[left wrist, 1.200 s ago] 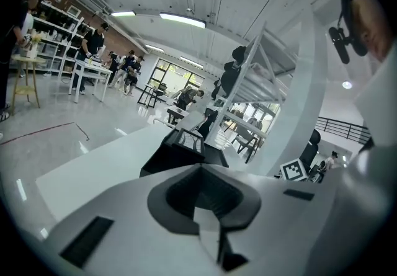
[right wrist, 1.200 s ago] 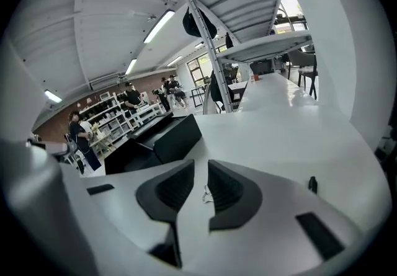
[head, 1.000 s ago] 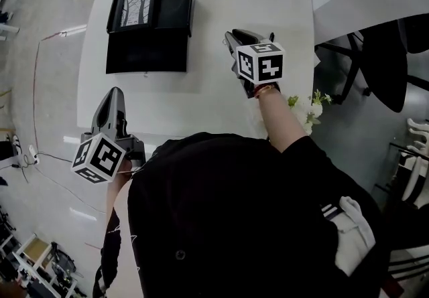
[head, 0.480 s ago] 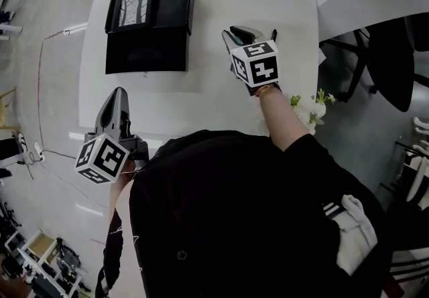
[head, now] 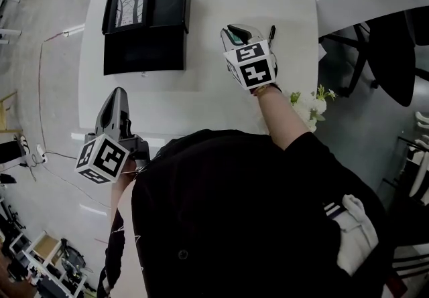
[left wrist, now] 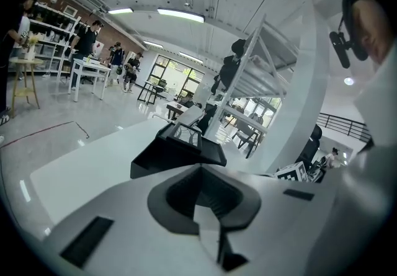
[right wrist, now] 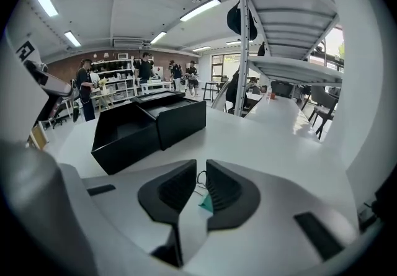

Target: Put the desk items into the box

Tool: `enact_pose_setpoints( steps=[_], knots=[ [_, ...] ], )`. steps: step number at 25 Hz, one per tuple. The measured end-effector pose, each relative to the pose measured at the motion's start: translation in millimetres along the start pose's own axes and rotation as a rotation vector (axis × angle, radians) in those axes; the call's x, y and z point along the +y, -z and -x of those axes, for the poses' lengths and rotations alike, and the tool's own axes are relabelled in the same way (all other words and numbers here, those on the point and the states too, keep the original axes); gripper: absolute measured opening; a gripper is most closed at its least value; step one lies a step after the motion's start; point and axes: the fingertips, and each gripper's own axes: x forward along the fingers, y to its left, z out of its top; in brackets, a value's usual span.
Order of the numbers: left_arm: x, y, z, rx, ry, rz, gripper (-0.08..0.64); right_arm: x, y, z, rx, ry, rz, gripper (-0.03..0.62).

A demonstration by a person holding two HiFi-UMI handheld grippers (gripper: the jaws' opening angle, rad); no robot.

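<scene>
Peeking inside right gripper [right wrist: 200,170], indistinct teal bit [right wrist: 205,204]

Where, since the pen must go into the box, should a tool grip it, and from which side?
Probably mid-barrel, coming down from above with the jaws across its width: the pen lies flat on the table, long and thin, so only its long sides offer a hold.

Left tongs [left wrist: 201,168] shut; right [right wrist: 200,166] closing on clip [right wrist: 205,204]
</scene>
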Motion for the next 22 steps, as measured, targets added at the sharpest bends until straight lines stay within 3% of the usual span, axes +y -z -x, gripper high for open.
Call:
enact_pose_setpoints(
  steps=[9,14,22],
  knots=[
    [-7,6,3,0.002,-0.008,-0.017,0.011,0,0,1,-0.024,0.021,0.027,0.040],
    [-3,2,10,-0.015,-0.025,-0.014,0.011,2,0,0,-0.028,0.042,0.093,0.021],
    [-1,0,10,-0.021,-0.023,-0.005,0.011,3,-3,0,-0.021,0.037,0.091,0.013]
  ],
)
